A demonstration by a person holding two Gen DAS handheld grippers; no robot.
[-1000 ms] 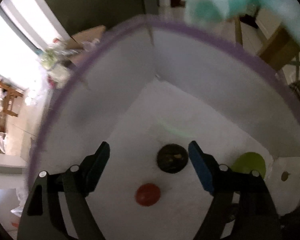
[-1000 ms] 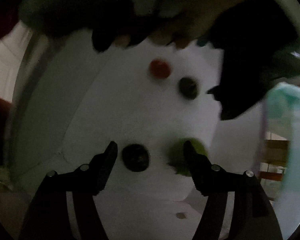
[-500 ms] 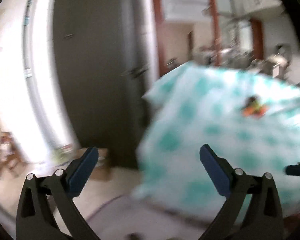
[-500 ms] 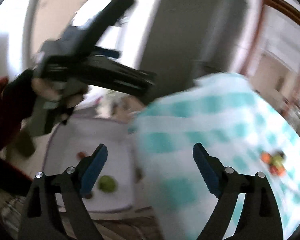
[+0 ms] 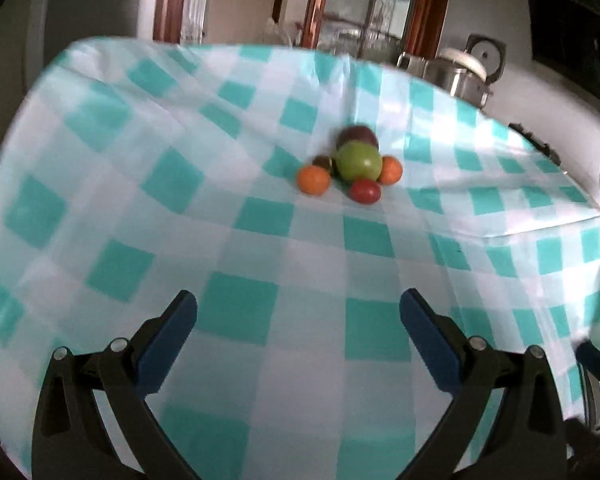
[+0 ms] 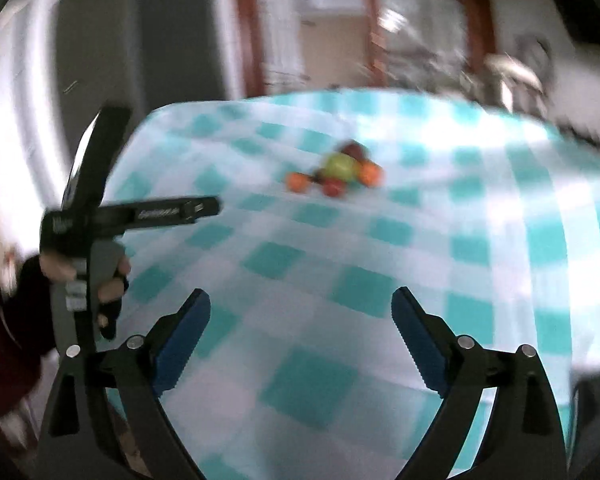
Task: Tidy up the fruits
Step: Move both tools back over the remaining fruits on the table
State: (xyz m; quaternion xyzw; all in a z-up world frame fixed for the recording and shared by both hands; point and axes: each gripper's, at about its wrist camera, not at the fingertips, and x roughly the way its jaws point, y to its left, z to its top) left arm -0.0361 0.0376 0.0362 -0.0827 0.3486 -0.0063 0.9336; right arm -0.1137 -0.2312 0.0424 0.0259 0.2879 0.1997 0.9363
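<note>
My left gripper (image 5: pixel 298 312) hangs over the near part of the checked tablecloth (image 5: pixel 244 312) with its blue pads spread wide and nothing between them. In the right wrist view I see my left hand (image 6: pixel 80 276), in a dark fingerless glove, wrapped around that tool's handle at about nine o'clock. The fruits sit well ahead of both tools, at roughly twelve o'clock, bunched tight on the cloth: an orange fruit (image 5: pixel 313 180) on the left, a small dark one (image 5: pixel 323 162) tucked behind it, the green apple (image 5: pixel 358 161) in the middle with a dark red fruit (image 5: pixel 358 135) at its back, a red tomato-like fruit (image 5: pixel 365 191) in front, and a second orange one (image 5: pixel 390 170) on the right. My right gripper (image 6: pixel 300 312) is also parted wide and empty above the cloth, and its view is blurred, so fine detail is lost there. I judge the trouble lies in that huddle: the pieces touch or nearly touch, so a pad sliding in beside one could nudge its neighbour and send round fruit rolling across the cloth, perhaps off the table edge. The cloth is creased and loose, so a dragging pad could tug it and shift the whole cluster.
</note>
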